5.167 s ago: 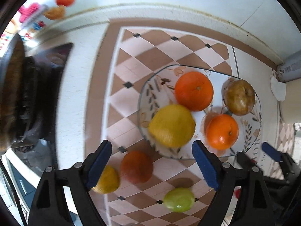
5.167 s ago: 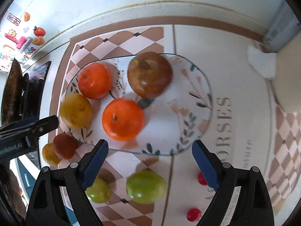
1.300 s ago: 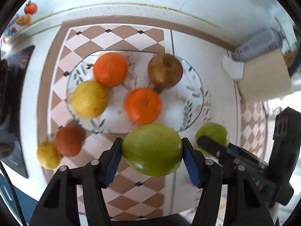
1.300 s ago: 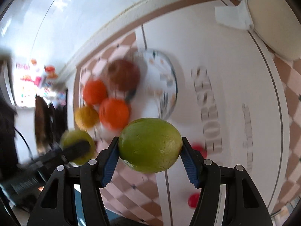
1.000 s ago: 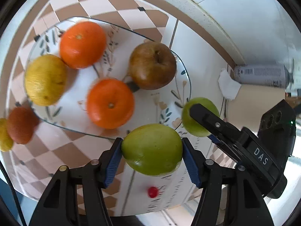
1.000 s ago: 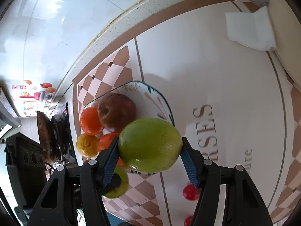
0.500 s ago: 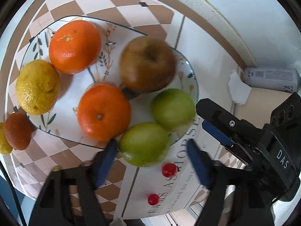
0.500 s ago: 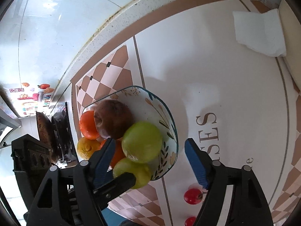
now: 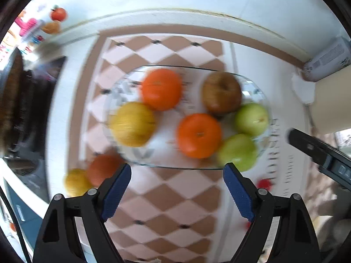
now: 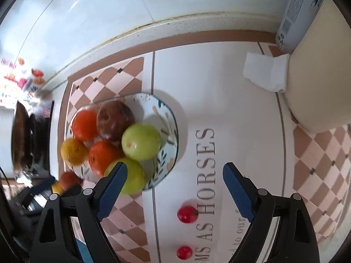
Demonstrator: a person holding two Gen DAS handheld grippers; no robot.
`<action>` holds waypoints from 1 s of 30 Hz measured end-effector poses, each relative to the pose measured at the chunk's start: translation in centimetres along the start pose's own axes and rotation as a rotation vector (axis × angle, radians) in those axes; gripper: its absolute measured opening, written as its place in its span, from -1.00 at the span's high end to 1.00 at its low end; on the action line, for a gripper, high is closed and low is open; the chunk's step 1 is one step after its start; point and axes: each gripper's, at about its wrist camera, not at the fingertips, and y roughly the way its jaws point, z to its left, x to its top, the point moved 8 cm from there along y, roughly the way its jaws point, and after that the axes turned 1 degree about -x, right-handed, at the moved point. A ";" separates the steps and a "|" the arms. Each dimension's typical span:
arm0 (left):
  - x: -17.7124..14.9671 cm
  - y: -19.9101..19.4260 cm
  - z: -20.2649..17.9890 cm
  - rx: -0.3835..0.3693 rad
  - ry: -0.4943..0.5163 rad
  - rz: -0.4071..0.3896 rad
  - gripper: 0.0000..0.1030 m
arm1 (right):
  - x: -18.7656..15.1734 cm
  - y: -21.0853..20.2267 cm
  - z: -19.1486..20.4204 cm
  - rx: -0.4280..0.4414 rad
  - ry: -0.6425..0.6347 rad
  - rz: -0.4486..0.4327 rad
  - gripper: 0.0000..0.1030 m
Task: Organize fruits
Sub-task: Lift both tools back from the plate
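Note:
A floral plate holds two oranges, a yellow lemon, a brown apple and two green apples. A red-orange fruit and a small yellow fruit lie on the counter left of the plate. My left gripper is open and empty in front of the plate. My right gripper is open and empty to the plate's right; both green apples lie at the plate's near edge.
Two small red fruits lie on the lettered mat. A white tissue, a cream container and a can stand at the right. A dark stove is at the left.
Both grippers carried green apples over the plate, opened and left them on its right side. Both have since pulled back, open and empty.

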 end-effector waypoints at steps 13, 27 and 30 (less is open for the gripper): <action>-2.6 -1.6 3.8 0.064 -0.009 -0.074 -0.66 | -6.6 -1.9 4.0 -0.096 -0.097 -0.037 -0.77; -6.2 -9.5 3.8 0.020 0.053 -0.203 -0.66 | -10.5 -10.7 6.3 -0.080 -0.103 -0.168 -0.77; -7.0 -11.9 3.8 0.011 0.063 -0.246 -0.66 | -11.3 -12.9 6.8 -0.082 -0.109 -0.195 -0.77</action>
